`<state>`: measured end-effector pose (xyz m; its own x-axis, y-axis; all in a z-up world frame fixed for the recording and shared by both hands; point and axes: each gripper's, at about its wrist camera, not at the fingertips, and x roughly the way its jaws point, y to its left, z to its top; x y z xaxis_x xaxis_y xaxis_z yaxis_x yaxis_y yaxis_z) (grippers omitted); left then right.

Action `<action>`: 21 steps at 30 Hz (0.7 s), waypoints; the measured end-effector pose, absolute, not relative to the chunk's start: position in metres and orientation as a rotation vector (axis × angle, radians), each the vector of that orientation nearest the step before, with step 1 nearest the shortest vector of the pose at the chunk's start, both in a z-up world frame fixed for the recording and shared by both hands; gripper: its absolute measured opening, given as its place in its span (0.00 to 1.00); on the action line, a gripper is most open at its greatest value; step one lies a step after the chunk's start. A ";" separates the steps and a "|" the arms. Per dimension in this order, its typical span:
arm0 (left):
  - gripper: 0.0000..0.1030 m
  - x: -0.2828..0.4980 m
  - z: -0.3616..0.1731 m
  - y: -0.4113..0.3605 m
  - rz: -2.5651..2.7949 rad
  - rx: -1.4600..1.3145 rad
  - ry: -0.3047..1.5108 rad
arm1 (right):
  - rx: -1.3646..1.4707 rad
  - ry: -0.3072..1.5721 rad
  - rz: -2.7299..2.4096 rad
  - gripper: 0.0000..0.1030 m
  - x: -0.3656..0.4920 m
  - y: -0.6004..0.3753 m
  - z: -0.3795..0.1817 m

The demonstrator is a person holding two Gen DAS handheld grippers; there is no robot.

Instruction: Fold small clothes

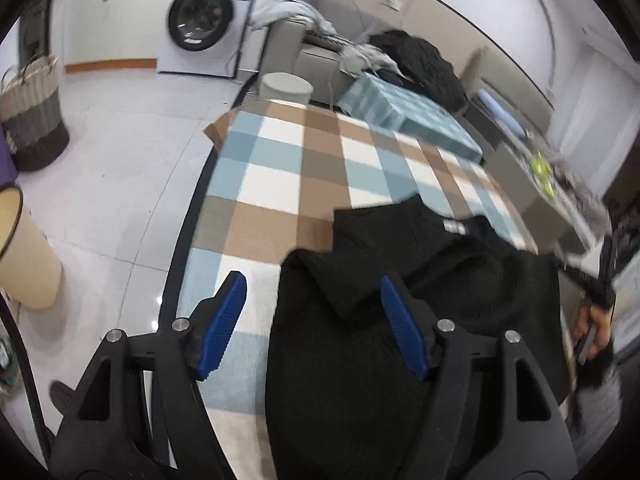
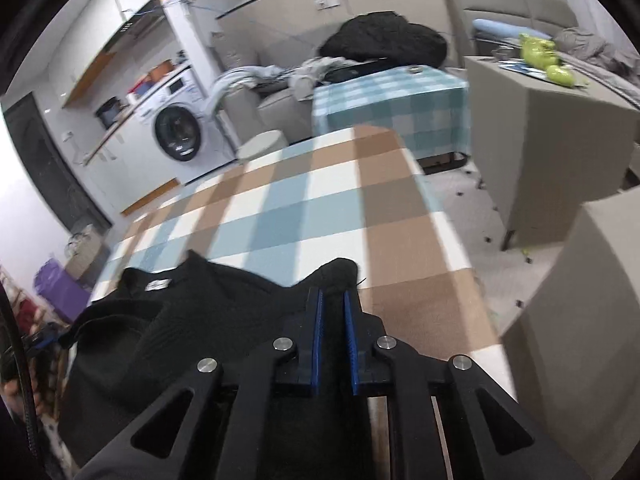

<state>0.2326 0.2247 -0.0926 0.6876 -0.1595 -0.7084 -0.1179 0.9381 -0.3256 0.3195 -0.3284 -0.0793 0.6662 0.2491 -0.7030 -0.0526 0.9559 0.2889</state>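
Note:
A black knit garment [image 1: 400, 320] lies crumpled on a table with a brown, blue and white checked cloth [image 1: 288, 168]. Its neck label faces up [image 1: 456, 226]. My left gripper [image 1: 312, 296] is open and empty, hovering over the garment's left edge, with the right pad above the fabric and the left pad over bare cloth. My right gripper [image 2: 333, 300] is shut on a fold of the black garment [image 2: 200, 312] at its right side, fabric pinched between the blue pads [image 2: 318, 320]. The checked cloth [image 2: 304, 208] stretches ahead of it.
A washing machine [image 1: 200, 20] stands at the back. A woven basket [image 1: 32, 120] and a beige bin [image 1: 24, 252] stand on the floor at left. A teal checked table [image 2: 392, 108], a sofa with piled clothes [image 2: 384, 40] and beige boxes [image 2: 552, 140] lie beyond and to the right.

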 end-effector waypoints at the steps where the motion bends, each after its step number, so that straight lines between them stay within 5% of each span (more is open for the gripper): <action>1: 0.65 0.231 -0.095 0.219 -0.034 -0.328 0.834 | 0.268 0.829 0.171 0.10 0.320 -0.331 -0.080; 11: 0.65 0.249 -0.111 0.191 -0.029 -0.101 0.857 | 0.287 0.864 0.173 0.11 0.320 -0.331 -0.084; 21: 0.65 0.308 -0.112 0.229 0.096 -0.302 0.807 | 0.313 0.888 0.162 0.15 0.316 -0.334 -0.088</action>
<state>0.3078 0.2295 -0.1123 0.6903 -0.0298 -0.7229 -0.1990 0.9528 -0.2293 0.3163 -0.3341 -0.0884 0.6226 0.2668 -0.7356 -0.0095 0.9426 0.3339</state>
